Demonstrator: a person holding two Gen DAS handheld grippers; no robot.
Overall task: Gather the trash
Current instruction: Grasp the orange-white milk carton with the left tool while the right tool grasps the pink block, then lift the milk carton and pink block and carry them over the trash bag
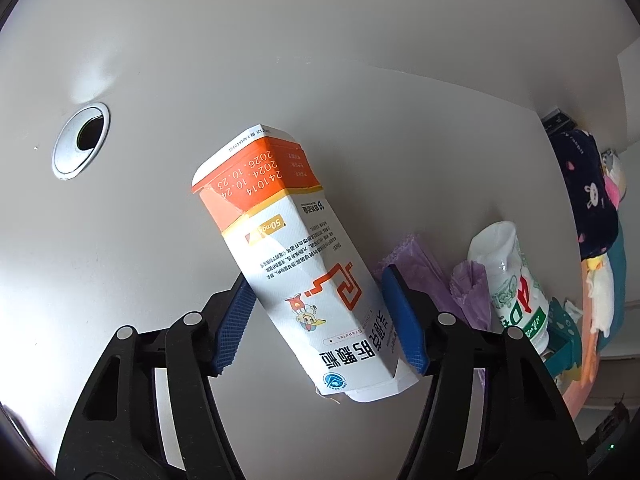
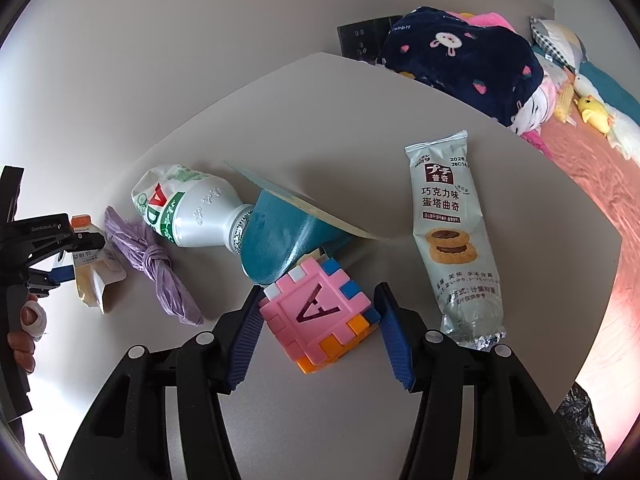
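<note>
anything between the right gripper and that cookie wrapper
Yes. The pink cube sits right between the right gripper's open fingers, and the cookie wrapper lies off to the cube's right, beyond the right finger. Nothing lies on the wrapper itself.

I see white table [image 2: 360,128] w/ grommet hole [image 1: 80,142]; on it: purple bag [image 2: 154,264], crushed bottle [image 2: 188,212], teal cup [image 2: 280,236], foam cube [image 2: 320,316], cookie wrapper [image 2: 454,236].
</note>
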